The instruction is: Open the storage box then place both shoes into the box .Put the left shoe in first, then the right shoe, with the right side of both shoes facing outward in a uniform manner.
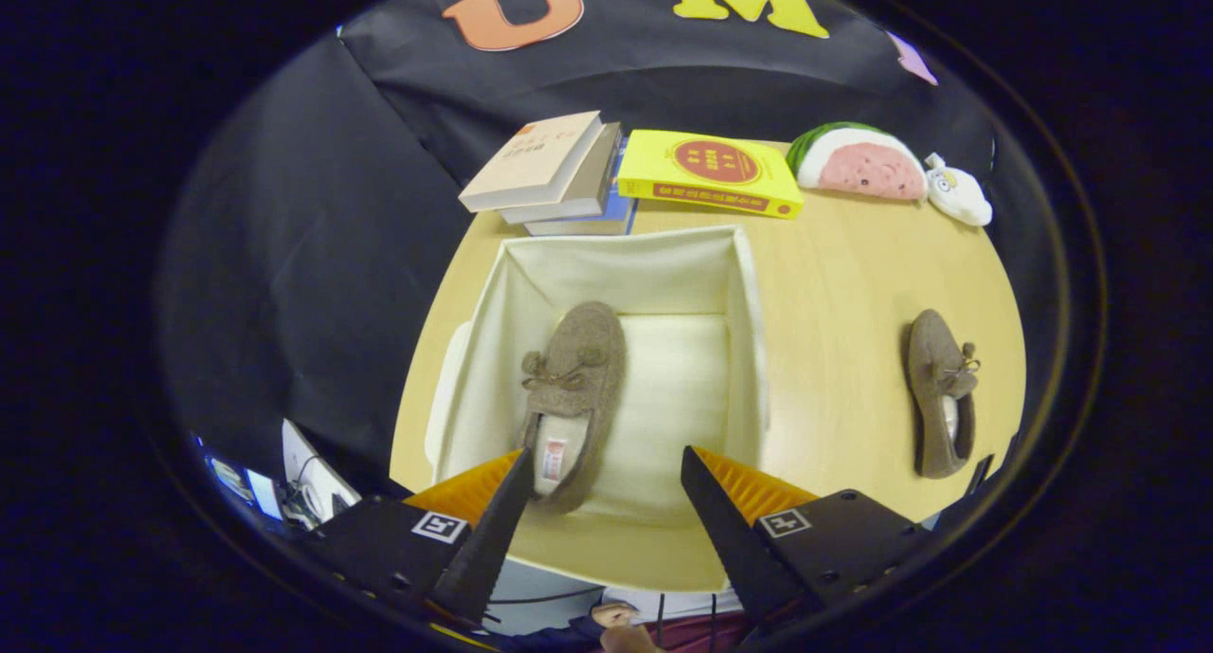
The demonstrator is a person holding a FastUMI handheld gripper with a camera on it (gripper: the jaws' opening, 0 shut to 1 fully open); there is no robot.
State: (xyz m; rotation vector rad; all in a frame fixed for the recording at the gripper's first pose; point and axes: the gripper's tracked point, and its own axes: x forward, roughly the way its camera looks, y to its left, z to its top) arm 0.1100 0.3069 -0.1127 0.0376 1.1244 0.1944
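— On the table (834, 283), what is there, from the gripper's own view?

— An open box (749, 331), no lid on it, with one shoe (573, 388) lying inside along its left wall, toe pointing away from the gripper (606, 463). I'd judge that's the left shoe, put in first as the task asks, and kept to one side so there's room beside it for the other.

— And the other?

— The second shoe (938, 392) lies flat on the table, well apart from the box, off to the right, toe also pointing away. It hasn't gone in yet.

— What's the gripper doing?

— Released. Its two fingers stand wide apart above the near end of the box with nothing between them; the left one sits just over the heel of the shoe in the box, though I can't tell if it touches.

— Why hang there?

— My guess is it has just let go, and the reach to the right is what comes next.

— Count things for me.

— Two shoes, one box. At the far end of the table, four books (711, 172): three stacked at a slant, one yellow one lying beside them. Then one watermelon-slice cushion (862, 165) and one small white plush toy (959, 193) next to it, all clear of the work.
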